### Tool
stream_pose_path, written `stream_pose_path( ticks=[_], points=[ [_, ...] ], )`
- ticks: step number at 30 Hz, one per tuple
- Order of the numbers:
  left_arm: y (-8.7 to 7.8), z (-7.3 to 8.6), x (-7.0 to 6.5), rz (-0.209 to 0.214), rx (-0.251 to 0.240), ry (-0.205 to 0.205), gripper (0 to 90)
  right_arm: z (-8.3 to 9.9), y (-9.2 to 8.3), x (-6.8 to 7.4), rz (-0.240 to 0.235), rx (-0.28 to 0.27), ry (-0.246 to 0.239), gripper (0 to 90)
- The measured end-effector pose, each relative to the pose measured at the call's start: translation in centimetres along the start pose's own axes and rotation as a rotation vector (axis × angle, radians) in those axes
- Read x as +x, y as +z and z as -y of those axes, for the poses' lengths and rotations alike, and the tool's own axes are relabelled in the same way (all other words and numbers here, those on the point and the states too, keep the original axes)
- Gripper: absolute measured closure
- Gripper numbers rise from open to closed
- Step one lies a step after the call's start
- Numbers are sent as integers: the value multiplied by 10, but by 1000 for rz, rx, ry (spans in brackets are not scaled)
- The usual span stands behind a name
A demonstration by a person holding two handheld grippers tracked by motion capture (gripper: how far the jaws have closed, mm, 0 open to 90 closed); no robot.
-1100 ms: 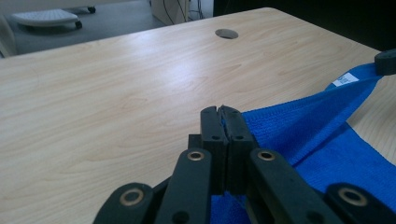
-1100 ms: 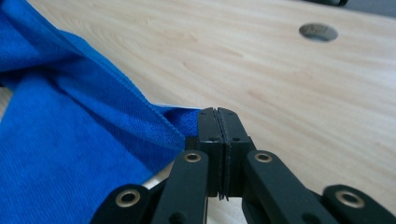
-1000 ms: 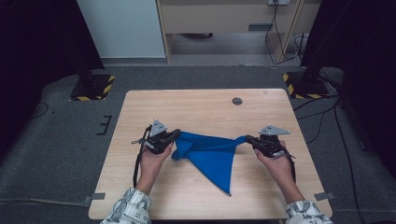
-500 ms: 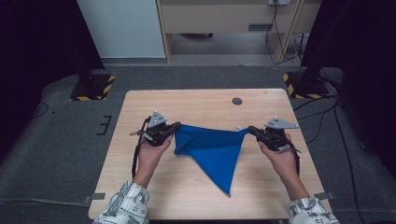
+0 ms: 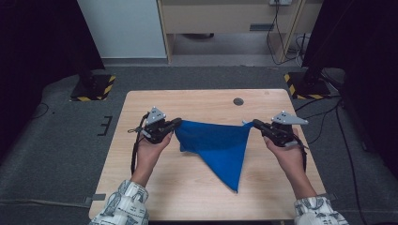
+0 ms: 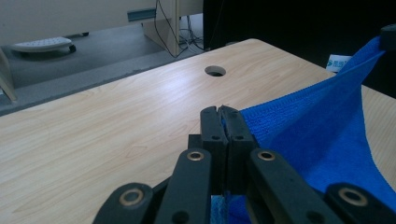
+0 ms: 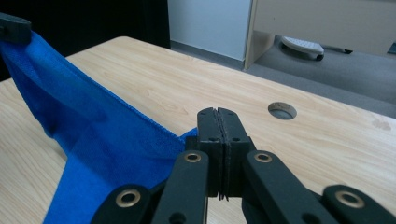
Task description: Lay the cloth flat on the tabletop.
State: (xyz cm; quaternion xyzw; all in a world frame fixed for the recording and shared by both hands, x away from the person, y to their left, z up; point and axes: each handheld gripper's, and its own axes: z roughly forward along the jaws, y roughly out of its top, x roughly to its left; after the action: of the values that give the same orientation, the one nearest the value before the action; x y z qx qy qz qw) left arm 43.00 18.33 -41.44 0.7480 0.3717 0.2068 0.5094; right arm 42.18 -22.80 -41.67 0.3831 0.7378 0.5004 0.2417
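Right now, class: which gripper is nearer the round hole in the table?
Right. The right gripper is just below and right of the round hole; the left gripper is farther off, across the blue cloth.

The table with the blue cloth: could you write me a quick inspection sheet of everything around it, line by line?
Surface: pale wooden table with a round hole near its far edge.
Job's things: blue cloth stretched between the grippers, its top edge taut, the rest hanging to a point near the tabletop.
Clutter: nothing seen.
Grippers: left gripper shut on one corner of the cloth; right gripper shut on the opposite corner, jaws pressed together in both gripper views.
Cables: a black cable trails from the left gripper; more cables lie on the floor at the right.
Surroundings: grey carpet, yellow-black striped stand bases, a wooden cabinet behind.
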Motion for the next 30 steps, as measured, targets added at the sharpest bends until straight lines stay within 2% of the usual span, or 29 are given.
stream_pose_path(
  ticks=[12,18,27,30],
  points=[
    [-21,-18,-11,8,-43,26,891,-18,-17,6,-2,-61,-3,894],
    [-26,-23,-15,13,-55,32,891,-22,-24,6,0,-78,-9,895],
    [-24,-25,-18,23,-49,29,891,-26,-28,4,4,-81,-11,895],
    [-28,-27,-18,26,-69,21,891,-28,-31,4,5,-90,-10,895]
  ],
)
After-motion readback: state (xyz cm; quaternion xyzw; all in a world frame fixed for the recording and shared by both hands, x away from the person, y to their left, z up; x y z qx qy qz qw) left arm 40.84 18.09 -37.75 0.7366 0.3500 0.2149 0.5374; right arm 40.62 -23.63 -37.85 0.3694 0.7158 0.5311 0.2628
